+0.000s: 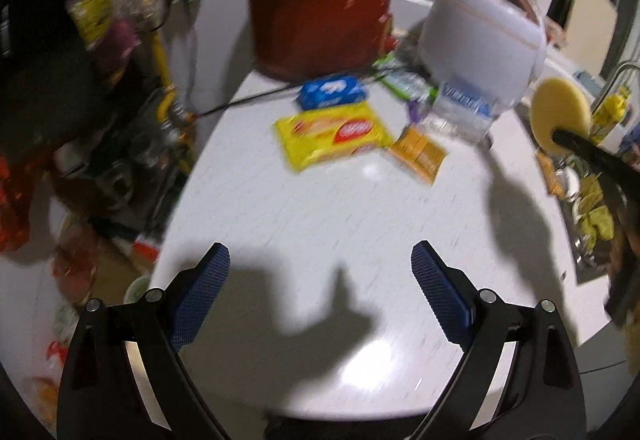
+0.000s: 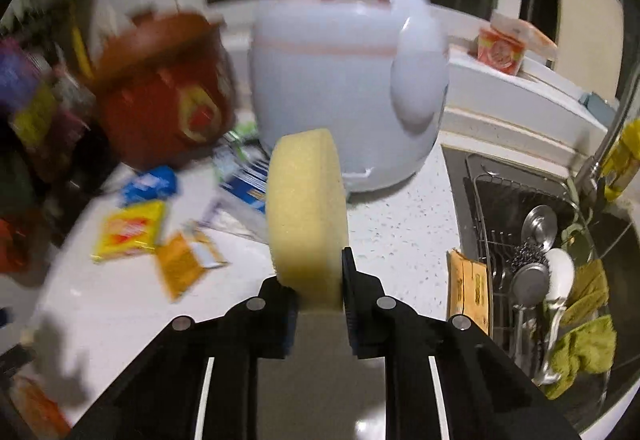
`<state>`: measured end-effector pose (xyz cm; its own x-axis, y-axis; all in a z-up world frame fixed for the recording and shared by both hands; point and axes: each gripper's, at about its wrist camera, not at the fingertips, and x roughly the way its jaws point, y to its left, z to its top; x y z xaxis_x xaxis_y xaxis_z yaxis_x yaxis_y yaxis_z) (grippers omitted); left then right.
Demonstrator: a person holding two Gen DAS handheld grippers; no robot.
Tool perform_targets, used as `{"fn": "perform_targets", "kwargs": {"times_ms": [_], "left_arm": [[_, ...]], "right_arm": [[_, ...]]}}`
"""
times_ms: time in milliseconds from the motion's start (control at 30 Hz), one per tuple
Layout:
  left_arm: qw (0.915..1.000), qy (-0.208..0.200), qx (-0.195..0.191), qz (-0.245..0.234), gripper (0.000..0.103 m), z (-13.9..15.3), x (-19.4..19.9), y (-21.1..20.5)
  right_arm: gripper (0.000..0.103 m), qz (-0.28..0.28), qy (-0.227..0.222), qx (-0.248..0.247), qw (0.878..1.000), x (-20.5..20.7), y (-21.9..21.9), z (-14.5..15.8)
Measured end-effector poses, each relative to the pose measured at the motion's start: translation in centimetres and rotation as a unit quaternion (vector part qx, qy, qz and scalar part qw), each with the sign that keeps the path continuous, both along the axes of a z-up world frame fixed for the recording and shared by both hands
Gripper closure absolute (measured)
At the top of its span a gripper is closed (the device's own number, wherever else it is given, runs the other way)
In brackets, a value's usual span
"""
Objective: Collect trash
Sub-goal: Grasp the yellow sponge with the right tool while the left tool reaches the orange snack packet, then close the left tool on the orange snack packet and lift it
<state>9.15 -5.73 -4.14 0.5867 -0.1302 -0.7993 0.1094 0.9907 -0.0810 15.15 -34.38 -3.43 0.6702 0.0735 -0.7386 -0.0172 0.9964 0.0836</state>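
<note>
Your right gripper (image 2: pixel 318 272) is clamping a round yellow sponge (image 2: pixel 306 216) at frame center. Your left gripper (image 1: pixel 320 272), jaws spread wide and holding nothing, is hovering over the white counter (image 1: pixel 320 224); the wrappers, among them a yellow packet (image 1: pixel 332 134), are lying mid-frame above it.

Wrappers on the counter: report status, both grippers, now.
Left gripper open, empty. Right gripper shut on yellow sponge. Wrappers loose on counter. Pot, rice cooker crowd behind.

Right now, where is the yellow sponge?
The yellow sponge is pinched in the right gripper, held up above the white counter just in front of the white rice cooker, left of the sink.
</note>
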Motion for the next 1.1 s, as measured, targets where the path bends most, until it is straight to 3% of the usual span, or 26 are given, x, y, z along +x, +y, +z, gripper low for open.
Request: {"fn": "perform_targets", "kwargs": {"times_ms": [133,233,400,667,733,833,900,967,1100], "left_arm": [[0.9985,0.006,0.009,-0.054,0.013,-1.0,3.9,-4.1],[0.9926,0.0,0.024,-0.119,0.013,-1.9,6.7,-8.0],[0.9713,0.036,0.064,-0.226,0.013,-3.7,12.2,-13.4],[0.9459,0.083,0.14,-0.281,0.014,-7.4,14.9,-15.7],[0.9442,0.089,0.117,-0.295,0.015,-7.7,14.9,-15.5],[0.9458,0.078,0.093,-0.301,0.025,-7.7,14.4,-14.9],[0.947,0.065,0.08,-0.304,0.051,-7.4,14.0,-14.2],[0.9488,0.077,0.047,-0.303,0.053,-7.3,14.4,-13.2],[0.9526,0.075,0.039,-0.292,0.055,-7.1,14.0,-11.5]], "right_arm": [[0.084,0.012,-0.023,0.04,0.999,-4.2,-0.9,2.4],[0.084,0.009,-0.027,0.069,0.997,-6.2,-1.7,3.2],[0.083,-0.009,-0.028,0.092,0.995,-8.9,-3.1,3.4],[0.083,-0.045,-0.028,0.114,0.992,-11.3,-5.5,2.7],[0.083,-0.049,-0.029,0.118,0.991,-11.4,-5.8,2.7],[0.083,-0.049,-0.031,0.119,0.991,-11.5,-5.8,2.7],[0.083,-0.049,-0.031,0.122,0.991,-11.5,-5.7,2.7],[0.083,-0.046,-0.031,0.126,0.99,-11.3,-5.4,2.7],[0.083,-0.034,-0.036,0.133,0.99,-11.0,-4.4,3.0]]}}
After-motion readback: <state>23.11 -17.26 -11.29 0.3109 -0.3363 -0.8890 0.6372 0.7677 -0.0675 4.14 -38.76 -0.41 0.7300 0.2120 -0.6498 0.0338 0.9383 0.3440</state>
